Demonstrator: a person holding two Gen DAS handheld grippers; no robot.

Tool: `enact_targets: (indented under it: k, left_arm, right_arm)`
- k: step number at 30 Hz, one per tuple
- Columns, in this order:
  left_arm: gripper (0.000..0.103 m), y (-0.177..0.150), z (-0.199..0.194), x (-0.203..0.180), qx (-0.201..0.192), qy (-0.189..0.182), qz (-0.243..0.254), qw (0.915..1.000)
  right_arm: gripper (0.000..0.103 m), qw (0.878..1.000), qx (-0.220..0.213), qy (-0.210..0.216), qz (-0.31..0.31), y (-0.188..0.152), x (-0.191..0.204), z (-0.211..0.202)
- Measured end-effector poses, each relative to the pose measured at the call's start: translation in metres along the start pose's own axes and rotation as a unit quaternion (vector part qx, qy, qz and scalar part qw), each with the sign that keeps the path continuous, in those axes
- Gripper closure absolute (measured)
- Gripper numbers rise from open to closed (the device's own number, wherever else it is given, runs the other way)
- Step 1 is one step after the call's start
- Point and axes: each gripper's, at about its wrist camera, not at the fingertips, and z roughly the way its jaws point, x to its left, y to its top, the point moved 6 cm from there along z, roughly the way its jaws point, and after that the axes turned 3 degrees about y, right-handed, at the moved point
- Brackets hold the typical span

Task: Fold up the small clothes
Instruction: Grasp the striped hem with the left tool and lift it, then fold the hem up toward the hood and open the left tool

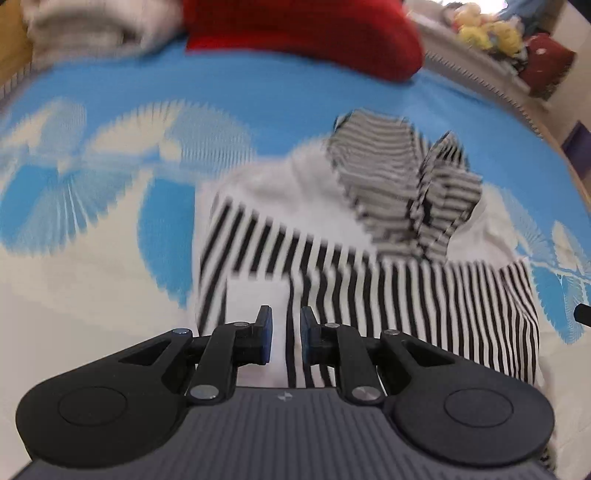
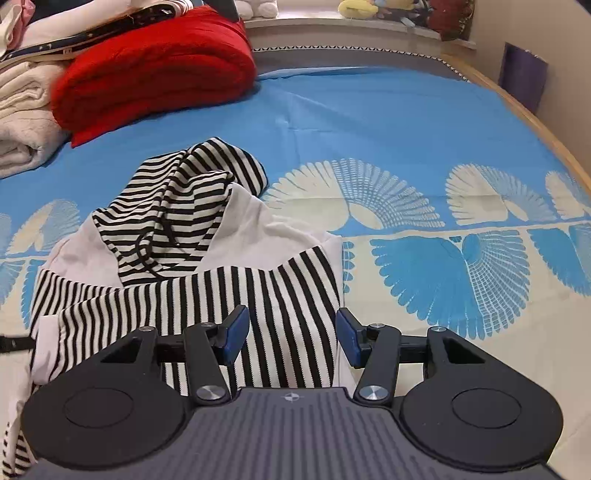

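one striped hoodie (image 2: 192, 266), black and white with plain white shoulder panels, lying partly folded on the bed sheet (image 2: 369, 122); its hood (image 2: 184, 206) is crumpled at the far end, with one dark drawstring showing. the sheet is blue with a cream fan pattern.

two claws. left claw (image 1: 286, 339): jaws narrow with a small gap between the blue pads, nothing gripped; the hoodie's near hem lies directly under and ahead of it. the left view is blurred. right claw (image 2: 291, 338): jaws wide apart, holding nothing; it sits over the hoodie's near right edge, the fabric passing between and beneath the fingers.

one red blanket (image 2: 155, 70), folded, at the far left of the bed, well apart from the hoodie. one pile of white bedding (image 2: 22, 122) just beside it. several soft toys (image 1: 487, 31) on the ledge beyond the bed; number cannot be told.
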Motion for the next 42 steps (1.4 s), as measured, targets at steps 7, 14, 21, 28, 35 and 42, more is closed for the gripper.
enact_targets:
  k: [7,14,21,28,35,42]
  left_arm:
    - [0.086,0.04,-0.045,-0.01,-0.081,-0.002,0.022,0.9965]
    - [0.086,0.139,-0.012,-0.059,-0.098,-0.019,0.05,0.9937]
    - [0.087,0.218,0.102,-0.128,-0.067,-0.011,0.091,0.9936]
    - [0.068,0.26,0.197,-0.175,-0.046,-0.003,0.117,0.9921]
    - [0.037,0.263,0.257,-0.197,-0.006,0.011,0.133,0.991]
    - [0.095,0.247,0.268,-0.214,0.008,-0.013,0.178,0.984]
  right_arm:
    - [0.049,1.0,-0.016,-0.009,-0.009,0.011,-0.016,-0.01]
    - [0.049,0.999,-0.021,-0.035,-0.031,0.013,-0.041,-0.015]
    - [0.049,0.999,-0.012,-0.042,-0.024,0.012,-0.06,-0.011]
    - [0.049,0.998,0.005,-0.058,-0.024,0.005,-0.079,0.002]
    - [0.049,0.993,0.028,-0.105,-0.049,-0.004,-0.099,0.017]
    - [0.049,0.99,0.034,-0.116,-0.066,-0.005,-0.098,0.022]
